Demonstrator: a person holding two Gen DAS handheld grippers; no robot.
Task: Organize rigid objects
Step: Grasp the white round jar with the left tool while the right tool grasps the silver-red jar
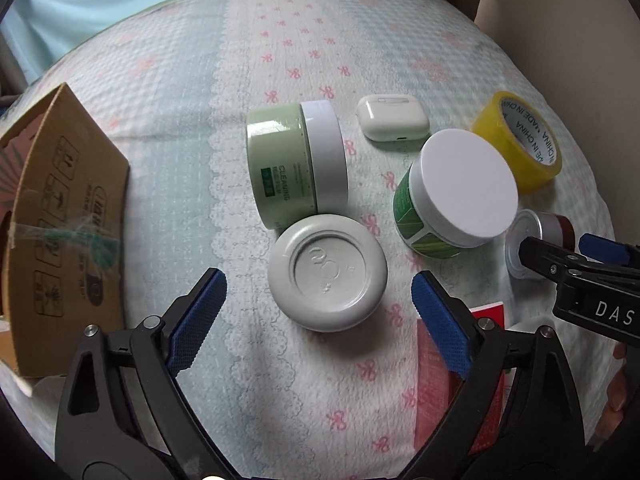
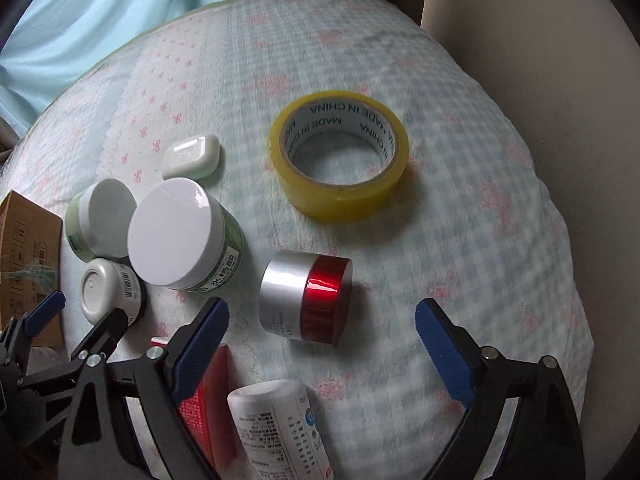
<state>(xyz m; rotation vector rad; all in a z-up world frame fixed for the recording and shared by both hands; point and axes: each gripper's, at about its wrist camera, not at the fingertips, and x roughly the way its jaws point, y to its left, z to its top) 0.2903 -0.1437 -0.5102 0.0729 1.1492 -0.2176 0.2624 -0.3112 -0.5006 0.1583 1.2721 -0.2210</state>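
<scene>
My left gripper [image 1: 319, 312] is open and empty, its blue pads either side of a grey round jar [image 1: 328, 272] lying bottom-up. Beyond it lie a pale green "Cleansing" jar [image 1: 294, 164] on its side, a white earbud case [image 1: 393, 117], a green jar with a white lid [image 1: 456, 196] and a yellow tape roll [image 1: 520, 140]. My right gripper [image 2: 322, 344] is open and empty just short of a red and silver jar [image 2: 306, 296] on its side. The tape roll [image 2: 340, 160] lies beyond it. The right gripper's tip also shows in the left wrist view [image 1: 560, 254].
A cardboard box [image 1: 60, 216] stands at the left. A red packet [image 1: 460, 380] and a white bottle [image 2: 280, 428] lie near the front. Everything rests on a soft patterned quilt [image 1: 240, 80]. A beige wall [image 2: 560, 80] is at the right.
</scene>
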